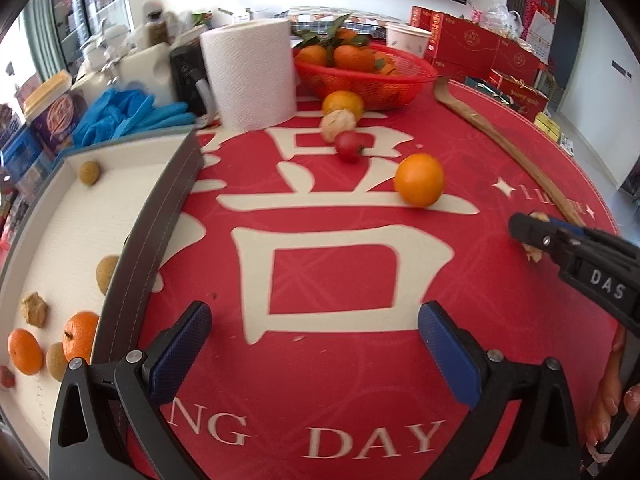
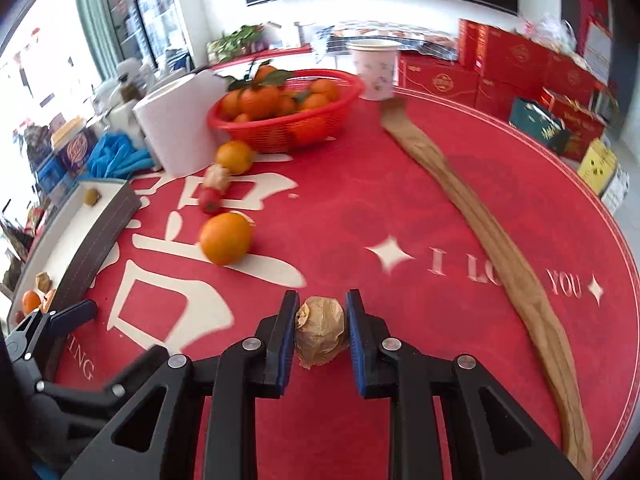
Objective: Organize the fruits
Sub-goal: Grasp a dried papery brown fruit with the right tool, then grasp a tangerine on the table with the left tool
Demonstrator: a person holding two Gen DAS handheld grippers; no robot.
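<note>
My right gripper [image 2: 322, 326] is shut on a tan papery husked fruit [image 2: 320, 332] just above the red mat; it also shows in the left wrist view [image 1: 532, 236]. My left gripper [image 1: 314, 328] is open and empty over the mat, beside the white tray [image 1: 80, 216]. The tray holds several small fruits: oranges [image 1: 25, 351], brown round fruits [image 1: 88, 172] and a husked fruit [image 1: 35, 309]. On the mat lie an orange [image 1: 419, 179], a small red fruit [image 1: 349, 145], a pale husked fruit [image 1: 338, 125] and another orange [image 1: 343, 105].
A red basket [image 1: 372, 76] of leafy oranges stands at the back, with a paper towel roll [image 1: 250, 72], blue gloves [image 1: 128, 114] and a paper cup [image 2: 374, 68]. A long brown wooden strip [image 2: 492, 232] curves along the right. Red boxes [image 1: 476, 48] stand beyond the table.
</note>
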